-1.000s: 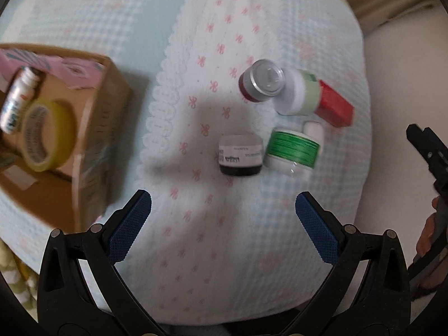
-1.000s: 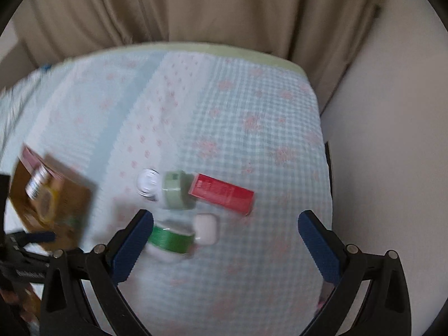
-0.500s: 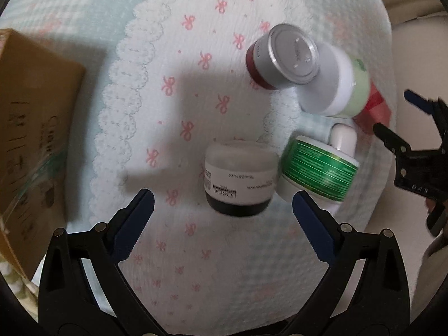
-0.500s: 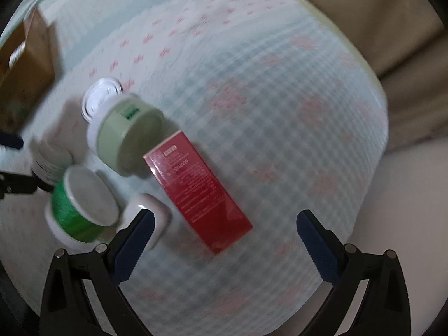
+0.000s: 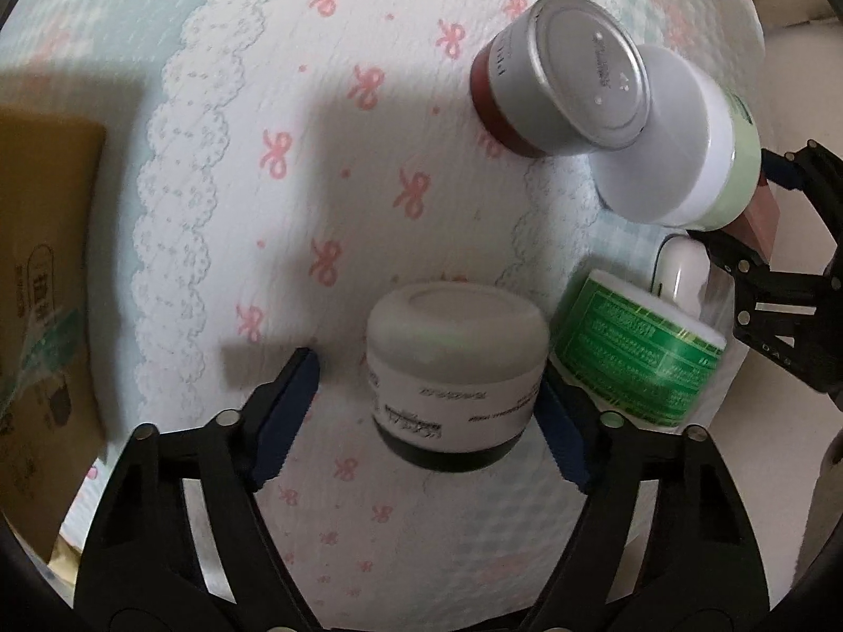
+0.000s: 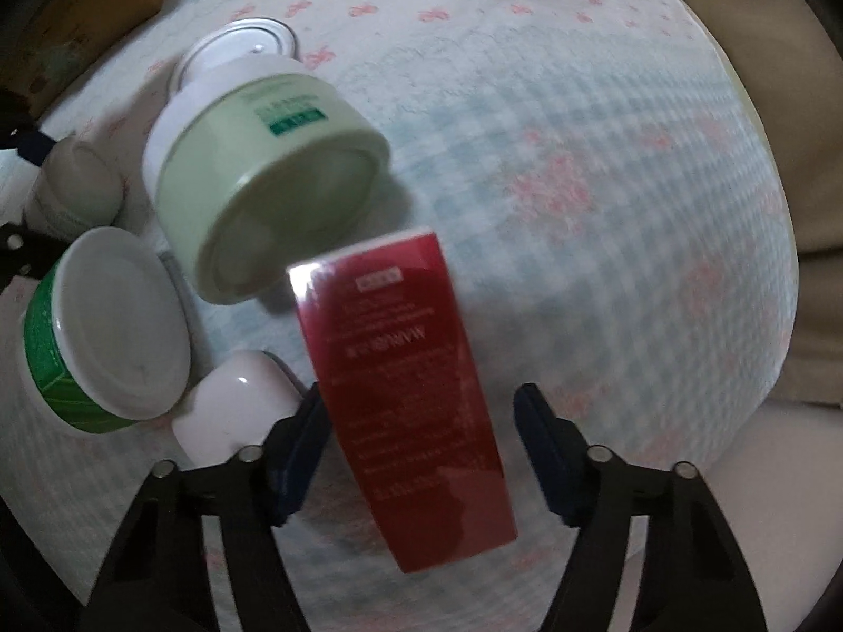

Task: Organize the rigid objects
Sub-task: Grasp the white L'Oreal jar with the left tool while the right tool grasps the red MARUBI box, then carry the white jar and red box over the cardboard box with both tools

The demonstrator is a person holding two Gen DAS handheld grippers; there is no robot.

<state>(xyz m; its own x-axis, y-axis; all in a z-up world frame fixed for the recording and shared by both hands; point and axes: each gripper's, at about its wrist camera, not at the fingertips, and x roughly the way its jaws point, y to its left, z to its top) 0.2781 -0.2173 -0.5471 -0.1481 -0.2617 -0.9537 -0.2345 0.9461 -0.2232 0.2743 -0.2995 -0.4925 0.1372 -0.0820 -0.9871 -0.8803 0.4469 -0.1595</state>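
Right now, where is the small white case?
The small white case lies on the bedspread, wedged between the green-labelled jar and the red box, just left of the right tool.

A padded surface is covered by a quilted cloth (image 5: pixel 337 168), white with pink bow prints and a scalloped lace border running from 12 o'clock down toward 8 o'clock in the left wrist view. Beyond the lace, pale blue-green gingham (image 6: pixel 606 168) with faded pink motifs is seen, filling the 1 to 4 o'clock area of the right wrist view. Beige curtain fabric (image 6: pixel 780 42) is seen at 2 o'clock past the cloth's rounded edge. A pale, cream-toned plain area (image 6: pixel 748 474), floor or wall not determinable, is seen at 4 o'clock. Light is dim and soft; shadows are cast on the cloth toward 9 o'clock in the left wrist view.
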